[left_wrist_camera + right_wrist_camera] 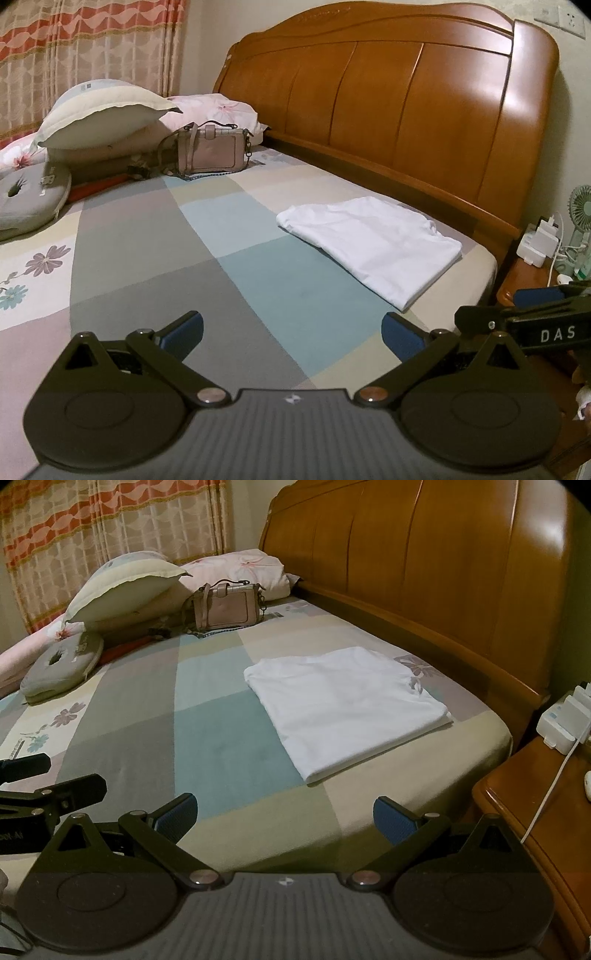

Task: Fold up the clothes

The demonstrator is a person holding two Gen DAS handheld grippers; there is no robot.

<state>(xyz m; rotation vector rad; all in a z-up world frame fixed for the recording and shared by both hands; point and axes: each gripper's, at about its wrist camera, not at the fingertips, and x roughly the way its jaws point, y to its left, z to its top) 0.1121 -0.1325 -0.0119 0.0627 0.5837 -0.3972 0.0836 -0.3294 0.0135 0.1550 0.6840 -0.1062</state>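
White folded cotton garment (343,705) near bed's headboard-side corner, ahead-right of both; right gripper (284,818) nearer, left gripper (291,332) farther; both fingers apart, empty

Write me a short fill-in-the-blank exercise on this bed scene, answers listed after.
1. The folded garment on the bed is ____ in colour.
2. Both the left claw and the right claw are ____ and hold nothing.
3. The pink handbag stands in front of the ____.

Missing words: white; open; pillows
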